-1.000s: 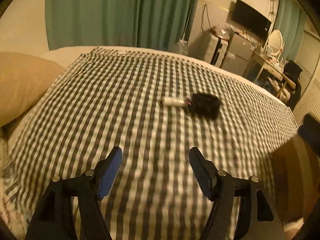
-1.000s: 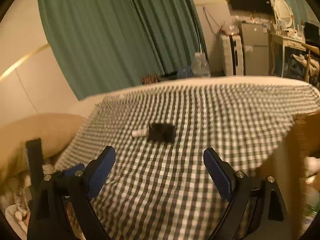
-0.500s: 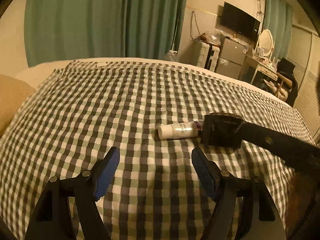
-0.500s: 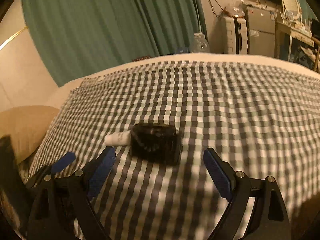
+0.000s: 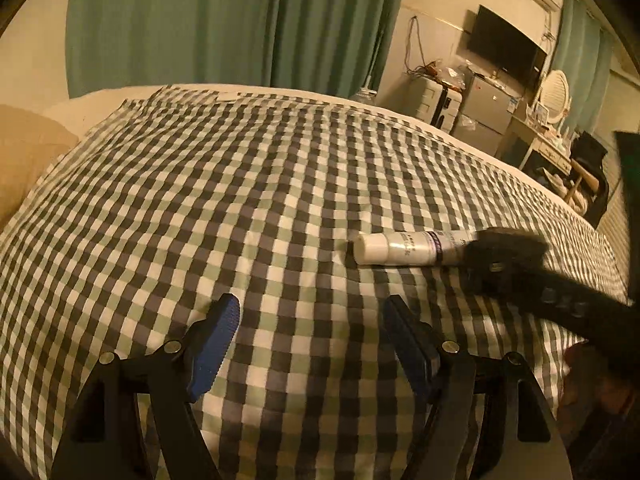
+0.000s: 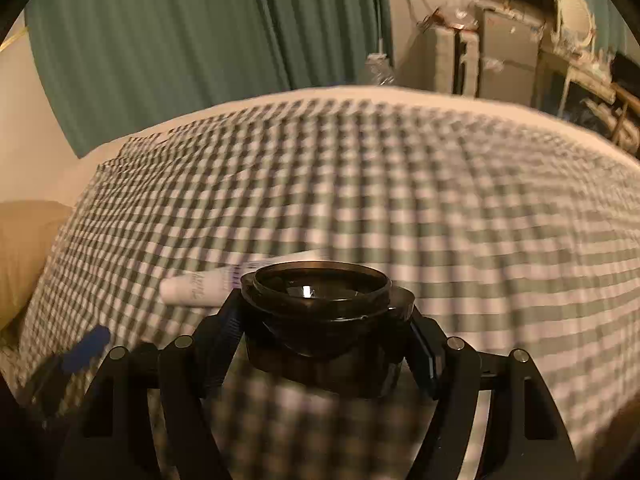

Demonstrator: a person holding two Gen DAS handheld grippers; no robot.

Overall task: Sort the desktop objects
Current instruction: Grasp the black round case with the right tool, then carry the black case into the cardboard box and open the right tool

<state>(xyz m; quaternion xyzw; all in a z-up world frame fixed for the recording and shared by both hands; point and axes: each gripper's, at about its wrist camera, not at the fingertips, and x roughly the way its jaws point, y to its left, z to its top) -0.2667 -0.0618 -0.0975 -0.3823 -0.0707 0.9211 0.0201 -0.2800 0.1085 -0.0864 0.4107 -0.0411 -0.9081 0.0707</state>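
**Right tongs closing around the black jar**

Your right tongs (image 6: 324, 340) are closing, with the black jar (image 6: 320, 320) sitting between their jaws on the checked cloth (image 6: 440, 200). The white tube (image 5: 404, 248) lies just left of the jar, touching it. Your left tongs (image 5: 312, 332) stand wide and hold nothing; the tube is ahead of them, a bit right.

open checked cloth (image 5: 240, 200), tube (image 5: 404, 248) beside jar (image 6: 320, 320)

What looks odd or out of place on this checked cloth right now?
Little stands out. The white tube lies on its side on the checked cloth, one end against the open black jar, which has no lid. The right tongs are closing around that jar. No spills or damage are visible.
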